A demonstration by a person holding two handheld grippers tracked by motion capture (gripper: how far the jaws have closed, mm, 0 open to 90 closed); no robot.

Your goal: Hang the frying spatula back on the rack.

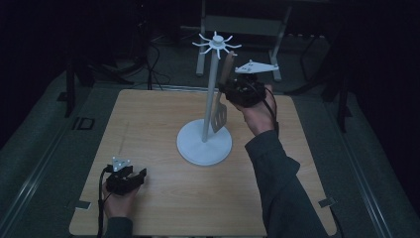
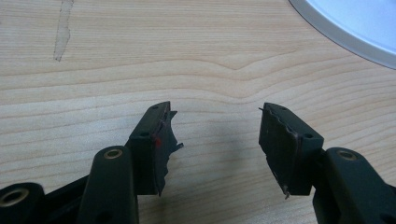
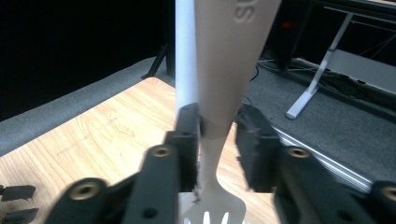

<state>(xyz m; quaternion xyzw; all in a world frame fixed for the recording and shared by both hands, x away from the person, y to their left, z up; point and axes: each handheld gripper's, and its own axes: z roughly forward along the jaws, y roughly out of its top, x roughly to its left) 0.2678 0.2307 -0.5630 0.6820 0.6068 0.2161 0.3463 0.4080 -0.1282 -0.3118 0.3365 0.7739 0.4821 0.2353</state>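
A white utensil stand (image 1: 198,148) with a round base, a thin pole and a ring of hooks on top stands mid-table. A beige slotted spatula (image 1: 219,116) hangs down beside the pole, its handle end up near the hooks. My right gripper (image 1: 233,91) is at the spatula's neck. In the right gripper view the handle (image 3: 229,70) runs between the jaws of that gripper (image 3: 218,112): the left jaw touches it, and a narrow dark gap shows at the right jaw. The pole (image 3: 185,56) rises just behind. My left gripper (image 1: 141,176) rests low at the table's front left, open and empty (image 2: 215,107).
The stand's base rim (image 2: 355,28) lies ahead and to the right of the left gripper. A pale scuff (image 2: 63,28) marks the wooden table top (image 1: 148,124). Beyond the table a light-coloured frame (image 1: 242,25) stands on the dark floor, with cables nearby.
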